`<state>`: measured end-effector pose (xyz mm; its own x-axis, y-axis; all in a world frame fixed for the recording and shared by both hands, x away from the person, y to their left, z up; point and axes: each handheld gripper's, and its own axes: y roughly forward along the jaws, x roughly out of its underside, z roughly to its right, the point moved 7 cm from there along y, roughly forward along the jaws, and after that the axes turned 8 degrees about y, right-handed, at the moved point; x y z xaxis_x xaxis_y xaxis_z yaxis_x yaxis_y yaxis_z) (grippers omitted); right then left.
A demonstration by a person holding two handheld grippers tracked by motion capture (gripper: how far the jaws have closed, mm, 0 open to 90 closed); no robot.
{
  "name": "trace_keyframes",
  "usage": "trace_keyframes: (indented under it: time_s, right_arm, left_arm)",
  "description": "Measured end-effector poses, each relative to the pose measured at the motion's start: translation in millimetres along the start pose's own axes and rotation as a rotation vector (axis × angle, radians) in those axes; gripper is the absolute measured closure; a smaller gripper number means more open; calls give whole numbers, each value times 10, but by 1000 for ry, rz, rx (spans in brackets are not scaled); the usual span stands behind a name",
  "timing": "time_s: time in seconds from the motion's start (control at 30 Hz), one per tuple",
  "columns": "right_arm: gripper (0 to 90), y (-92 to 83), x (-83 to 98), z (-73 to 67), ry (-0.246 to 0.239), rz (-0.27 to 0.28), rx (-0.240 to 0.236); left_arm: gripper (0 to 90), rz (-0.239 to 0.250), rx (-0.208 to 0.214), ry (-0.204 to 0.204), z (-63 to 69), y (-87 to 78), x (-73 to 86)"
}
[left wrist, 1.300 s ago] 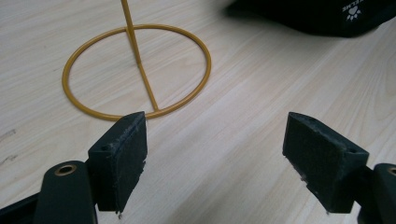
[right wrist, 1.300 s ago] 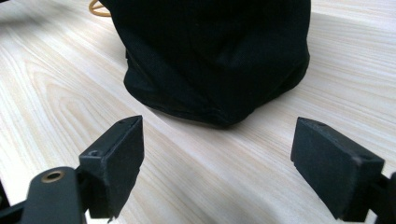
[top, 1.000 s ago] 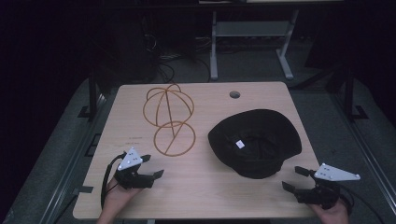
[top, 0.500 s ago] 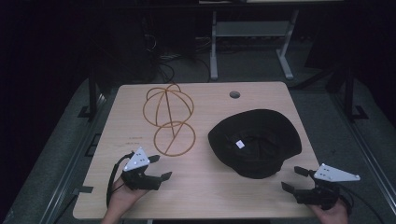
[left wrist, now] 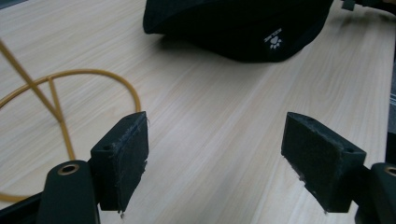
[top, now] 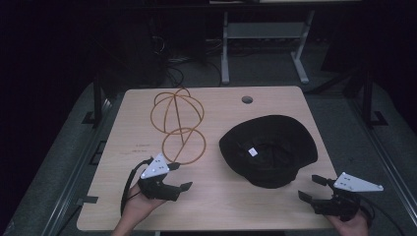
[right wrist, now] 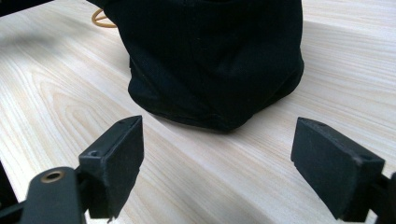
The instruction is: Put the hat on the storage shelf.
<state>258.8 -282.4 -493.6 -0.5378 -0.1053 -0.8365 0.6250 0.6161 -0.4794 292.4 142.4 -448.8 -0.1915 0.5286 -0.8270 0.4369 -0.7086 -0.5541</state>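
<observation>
A black hat (top: pixel 269 149) lies brim-up on the right half of the light wooden tabletop (top: pixel 216 201), its hollow crown facing the ceiling with a small white label showing inside. A yellow wire stand (top: pixel 178 124), made of a ring base and a rounded cage, rests on the left half, its ring base just beside the hat's left edge without touching it.

The left tool (top: pixel 178 177) sits low near the front left of the tabletop, just in front of the ring base, and its jaws stand wide apart with nothing between them. In the left gripper view the hat (left wrist: pixel 243 25) lies ahead and somewhat to the right, well apart from the jaws, with a small white paw mark on its side, while the wire stand (left wrist: pixel 60 93) curves past the left jaw, close beside it.

The right tool (top: pixel 311 188) rests at the front right corner, near the hat's front right edge. Its jaws are also spread wide and hold nothing. In the right gripper view the hat (right wrist: pixel 210 60) sits straight ahead of the gap between the jaws, near but not touching, with bare tabletop (right wrist: pixel 215 177) between them.
</observation>
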Motion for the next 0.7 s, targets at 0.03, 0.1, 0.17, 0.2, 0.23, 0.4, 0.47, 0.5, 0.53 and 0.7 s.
trace_keyframes:
  time_s: [0.03,0.1,0.17,0.2,0.23,0.4,0.47,0.5,0.53,0.7]
  right_arm:
    - [165,-1,-1,1,0,1,0]
    - [165,-1,-2,-2,0,1,-2]
    - [165,0,-1,-9,-1,0,-1]
    - [165,2,-2,-12,-2,-1,-2]
    - [165,5,-4,-13,-6,1,-3]
    - [165,13,1,-20,-6,-4,-8]
    - [165,12,2,-21,-7,-5,-9]
    - [165,11,0,-20,-9,-2,-11]
    - [165,9,0,-19,-9,-2,-11]
    - [165,4,-2,-21,-10,1,-14]
  left_arm:
    - [227,3,5,4,11,7,-27]
    - [227,10,10,13,31,28,-87]
    - [226,12,13,27,55,66,-145]
    - [225,10,21,31,71,88,-174]
    - [226,12,30,36,89,116,-205]
    - [226,18,72,66,193,262,-389]
    - [226,18,89,87,241,323,-467]
    - [226,16,93,95,260,344,-494]
    - [226,17,105,102,290,376,-539]
    - [227,23,131,123,362,450,-665]
